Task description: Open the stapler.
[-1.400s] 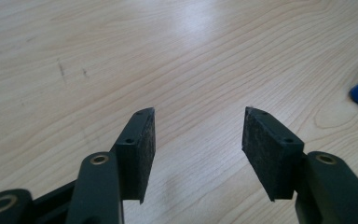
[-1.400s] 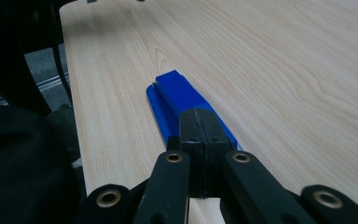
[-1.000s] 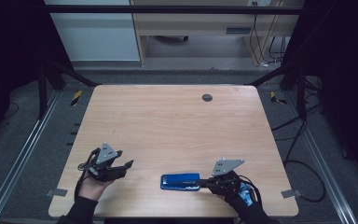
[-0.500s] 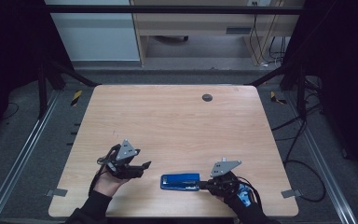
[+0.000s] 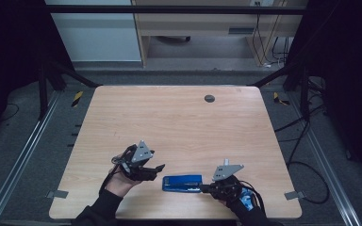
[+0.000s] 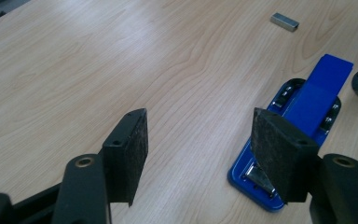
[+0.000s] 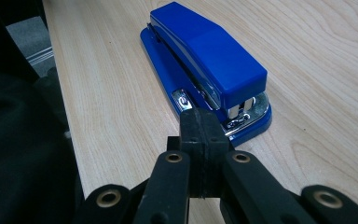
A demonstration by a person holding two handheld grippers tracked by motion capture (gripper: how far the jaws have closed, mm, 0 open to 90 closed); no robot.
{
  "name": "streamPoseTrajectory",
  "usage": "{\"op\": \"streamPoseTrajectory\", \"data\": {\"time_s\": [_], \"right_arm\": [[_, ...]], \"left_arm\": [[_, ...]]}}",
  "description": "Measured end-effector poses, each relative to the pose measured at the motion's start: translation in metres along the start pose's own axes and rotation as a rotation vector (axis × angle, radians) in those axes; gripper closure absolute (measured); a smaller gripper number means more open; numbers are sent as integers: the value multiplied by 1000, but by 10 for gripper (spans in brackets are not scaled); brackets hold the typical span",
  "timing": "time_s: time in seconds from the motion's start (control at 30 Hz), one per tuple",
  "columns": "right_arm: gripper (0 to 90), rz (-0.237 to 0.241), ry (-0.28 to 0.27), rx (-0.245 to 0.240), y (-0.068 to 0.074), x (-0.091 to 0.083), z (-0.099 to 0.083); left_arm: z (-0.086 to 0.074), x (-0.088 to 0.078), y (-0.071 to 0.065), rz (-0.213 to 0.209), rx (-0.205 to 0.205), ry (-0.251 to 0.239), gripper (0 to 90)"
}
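Jaws first: the left gripper (image 6: pixel 200 154) stands wide apart with only bare wood between its pads, having just finished opening, and nothing is held in it. Its right-hand pad sits in front of the near end of the blue plastic-and-metal desk stapler (image 6: pixel 303 116), without touching it as far as the left gripper view lets me judge. The right gripper (image 7: pixel 201 135) has its two black jaws pressed flat together, tip just beside the stapler's chromed front end; whether the tip touches the blue base I cannot tell, though nothing is clamped between the pads.

The stapler (image 5: pixel 183 183) lies flat on the pale wood-grain table (image 5: pixel 179 122) near the person's edge, between the two grippers, long axis running left to right. A small grey metal block (image 6: pixel 285 22) lies beyond it, well apart.

As a judgement, this stapler should feel fairly heavy for its size and fully rigid, with a glossy top cover that is likely slippery under a light pinch. The hinged top can press down or swing, so a grip over top and base together would squeeze it. The safer hold looks to be across the two long sides of the base, near mid-length, where the walls are flat and parallel and the weight balances.
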State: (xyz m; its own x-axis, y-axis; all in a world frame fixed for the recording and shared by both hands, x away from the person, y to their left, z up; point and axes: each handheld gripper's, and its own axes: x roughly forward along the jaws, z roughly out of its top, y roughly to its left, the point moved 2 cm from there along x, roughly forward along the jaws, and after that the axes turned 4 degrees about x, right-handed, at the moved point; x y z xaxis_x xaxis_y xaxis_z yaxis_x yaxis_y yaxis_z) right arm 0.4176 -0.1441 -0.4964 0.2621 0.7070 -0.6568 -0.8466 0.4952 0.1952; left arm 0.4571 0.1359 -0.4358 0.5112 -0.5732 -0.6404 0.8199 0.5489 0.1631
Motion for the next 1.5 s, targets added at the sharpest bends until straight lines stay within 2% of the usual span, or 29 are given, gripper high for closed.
{"op": "streamPoseTrajectory", "data": {"time_s": [0.27,0.7,1.1,1.23,1.4,1.5], "right_arm": [[900,-6,10,7,0,4,0],[900,-14,10,1,0,7,1],[900,-47,-15,25,2,7,-2],[900,-56,-26,28,2,6,-2],[900,-61,-28,34,3,7,-2],[900,-62,-32,36,3,8,-2]], "left_arm": [[10,8,-10,-31,35,10,368],[26,20,-28,-99,120,46,384],[29,33,-41,-164,174,93,430],[30,39,-47,-197,200,116,444],[31,45,-53,-215,231,136,456],[34,51,-57,-237,265,155,465]]}}
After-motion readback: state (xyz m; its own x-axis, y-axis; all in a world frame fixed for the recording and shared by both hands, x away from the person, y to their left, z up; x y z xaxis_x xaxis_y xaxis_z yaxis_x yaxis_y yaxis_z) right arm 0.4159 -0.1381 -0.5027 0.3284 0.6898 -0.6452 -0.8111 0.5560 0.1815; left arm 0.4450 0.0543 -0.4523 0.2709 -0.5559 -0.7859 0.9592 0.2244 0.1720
